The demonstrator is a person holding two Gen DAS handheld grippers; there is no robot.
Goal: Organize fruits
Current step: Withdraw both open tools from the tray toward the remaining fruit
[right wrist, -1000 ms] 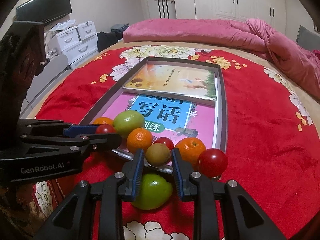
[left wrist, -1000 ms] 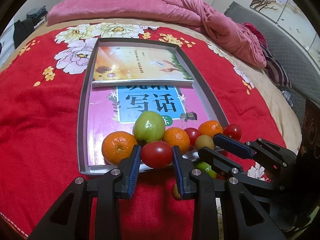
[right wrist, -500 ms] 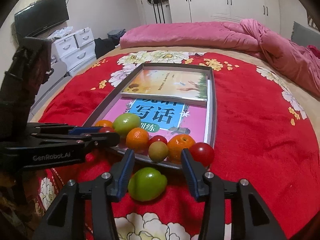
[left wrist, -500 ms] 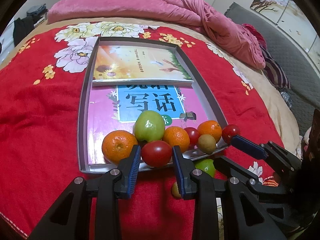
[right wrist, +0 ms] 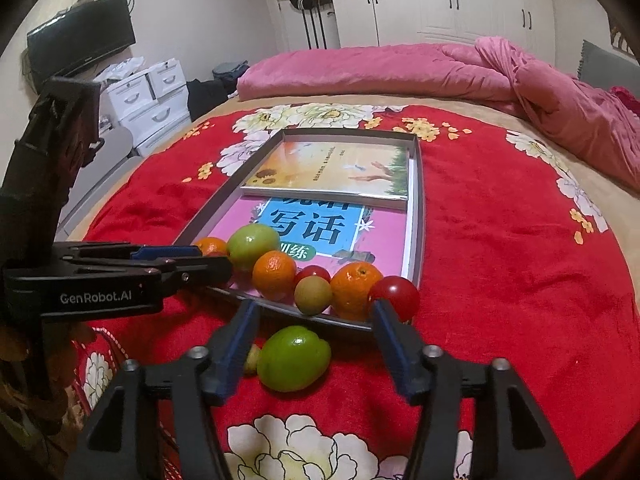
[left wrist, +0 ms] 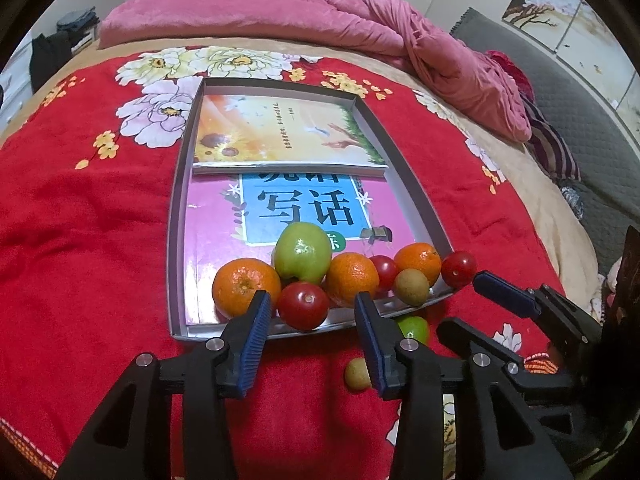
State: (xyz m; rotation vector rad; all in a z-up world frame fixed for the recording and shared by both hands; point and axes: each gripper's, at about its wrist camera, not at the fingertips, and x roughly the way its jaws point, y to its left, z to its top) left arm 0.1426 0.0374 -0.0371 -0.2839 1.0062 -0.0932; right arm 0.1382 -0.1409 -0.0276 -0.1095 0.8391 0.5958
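Right wrist view: we have the lime (right wrist: 294, 358) dead ahead.
Right gripper (right wrist: 312, 322) is nearer, jaws opening, empty; left gripper (left wrist: 310, 320) opening around the tomato (left wrist: 303, 306).

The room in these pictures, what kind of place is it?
Very likely a home bedroom. A rumpled pink quilt lies across a bed covered by a red floral blanket, white wardrobe doors line the back wall, and white plastic drawer units stand beside the bed.
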